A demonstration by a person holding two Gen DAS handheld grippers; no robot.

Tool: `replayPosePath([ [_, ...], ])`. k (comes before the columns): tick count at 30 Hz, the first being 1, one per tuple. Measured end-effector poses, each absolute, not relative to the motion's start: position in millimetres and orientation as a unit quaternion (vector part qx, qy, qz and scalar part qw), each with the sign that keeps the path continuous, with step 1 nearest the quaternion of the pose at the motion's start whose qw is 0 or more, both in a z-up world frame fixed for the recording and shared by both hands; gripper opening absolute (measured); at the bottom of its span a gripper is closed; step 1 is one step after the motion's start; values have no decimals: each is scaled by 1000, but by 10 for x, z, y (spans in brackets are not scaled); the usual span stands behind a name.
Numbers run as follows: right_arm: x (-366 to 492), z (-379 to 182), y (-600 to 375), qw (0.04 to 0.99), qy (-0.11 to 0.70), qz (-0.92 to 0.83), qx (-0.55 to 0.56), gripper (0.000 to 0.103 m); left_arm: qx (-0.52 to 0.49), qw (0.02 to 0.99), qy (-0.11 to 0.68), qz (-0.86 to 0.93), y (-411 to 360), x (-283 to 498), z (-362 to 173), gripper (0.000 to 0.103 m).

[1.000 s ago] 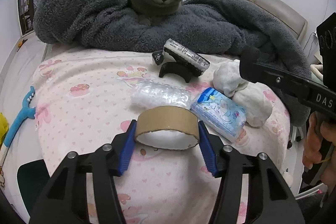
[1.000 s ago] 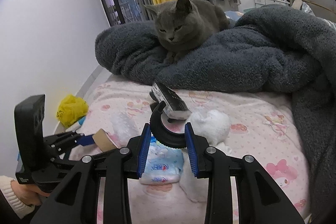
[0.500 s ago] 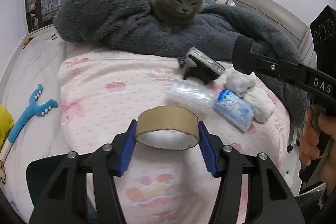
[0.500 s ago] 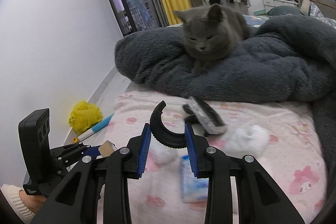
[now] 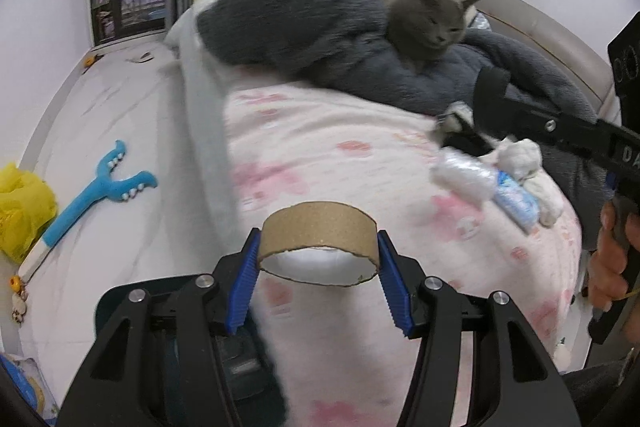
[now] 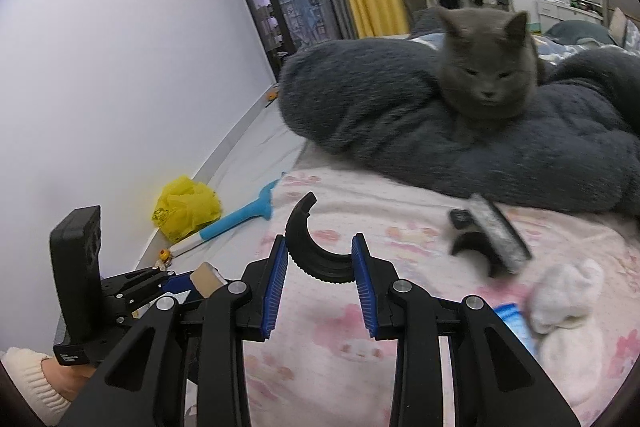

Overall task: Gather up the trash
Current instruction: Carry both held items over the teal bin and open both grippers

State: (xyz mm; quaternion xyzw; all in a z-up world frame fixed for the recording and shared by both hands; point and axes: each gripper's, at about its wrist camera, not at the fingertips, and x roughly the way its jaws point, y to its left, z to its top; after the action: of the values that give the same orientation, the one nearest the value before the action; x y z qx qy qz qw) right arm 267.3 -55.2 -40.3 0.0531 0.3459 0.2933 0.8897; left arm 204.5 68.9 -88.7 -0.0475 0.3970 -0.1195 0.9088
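My left gripper (image 5: 318,253) is shut on a brown cardboard ring (image 5: 318,227), held above the bed's near corner. My right gripper (image 6: 320,261) is shut on a black curved plastic piece (image 6: 308,247), lifted over the pink bedspread (image 6: 400,223). Left on the bed are a crinkled clear wrapper (image 5: 464,173), a blue tissue pack (image 5: 516,203), white crumpled tissues (image 5: 524,157) and a black broken object with a grey strip (image 6: 494,233). The left gripper, with its ring, also shows at the right wrist view's lower left (image 6: 176,285).
A grey cat (image 6: 488,67) lies on a dark fluffy blanket (image 5: 304,15) at the back of the bed. On the floor beside the bed are a yellow plastic bag (image 6: 186,205) and a blue toy stick (image 5: 96,197). A hand (image 5: 612,263) grips the right tool's handle.
Both grippers have swung left and drawn back from the trash pile, each keeping its hold. The pile has slid toward the right of both views and the floor beside the bed has come into sight.
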Motion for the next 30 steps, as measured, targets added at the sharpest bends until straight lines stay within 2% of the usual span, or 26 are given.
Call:
replayPosePath([
  [13,2617,-432,162,874,356,330,27,33,-62,894,440,-66,1393,1971,-1162,59],
  [30,2468,-615,1013,841,388,377,-17,33,-56,836,544,-32,1923,1854,-1764,59],
])
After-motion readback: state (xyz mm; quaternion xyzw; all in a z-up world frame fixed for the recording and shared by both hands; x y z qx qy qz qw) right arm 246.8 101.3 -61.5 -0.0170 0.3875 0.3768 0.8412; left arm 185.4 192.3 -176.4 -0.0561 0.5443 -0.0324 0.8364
